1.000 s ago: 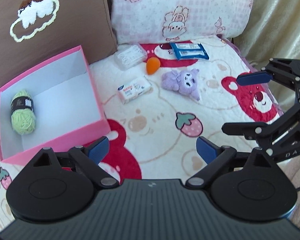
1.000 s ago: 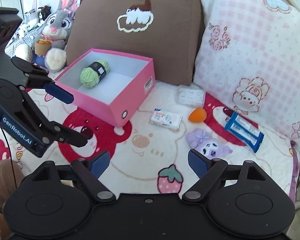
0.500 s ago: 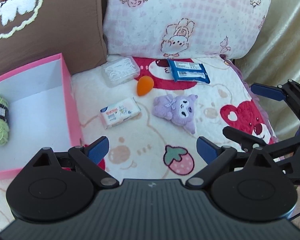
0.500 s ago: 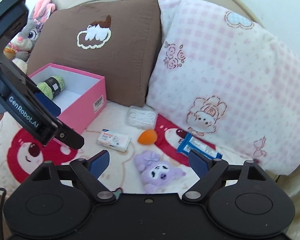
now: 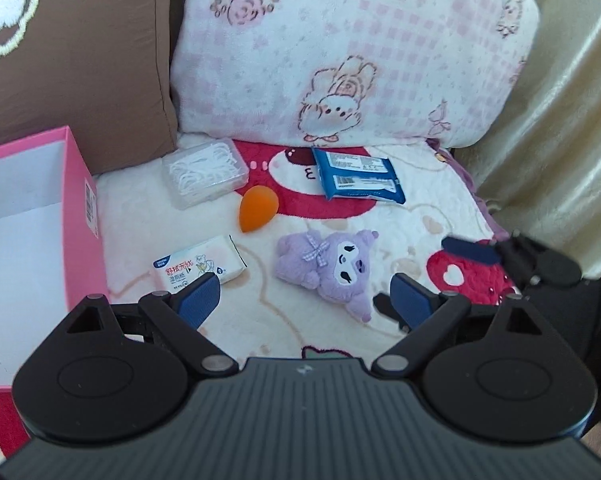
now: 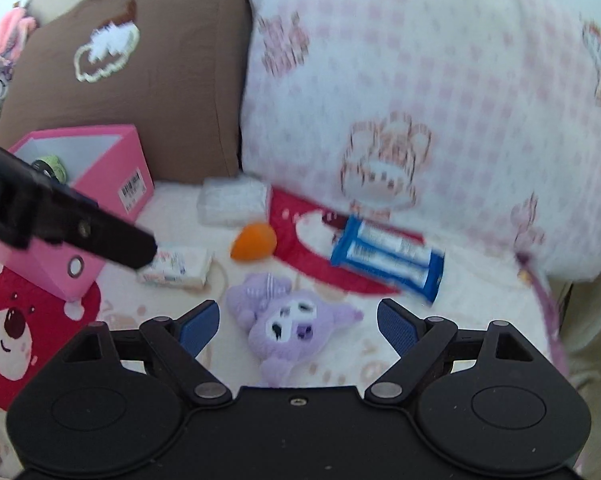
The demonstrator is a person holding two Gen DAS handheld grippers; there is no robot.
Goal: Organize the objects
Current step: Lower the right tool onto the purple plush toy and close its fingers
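Across the bed blanket, items sorted big to small. Upper half of both frames: brown pillow and pink check pillow. Left edge: pink box, open top; green yarn ball is inside it, seen only in the right view. So one item boxed, five still loose, judging by what lies out.

Loose, all mid-frame in the left view: purple plush centre, blue packet above it, clear floss-pick case upper left of centre, wet-wipe pack just beside the box, orange sponge between case and wipes.

Left claw: pads apart, empty, wipes by its left pad, plush ahead. Right claw: pads apart, empty, plush lies right between them at lower centre. The right view is motion-blurred.

My read: plush is next pick, probably right claw. Early stage.
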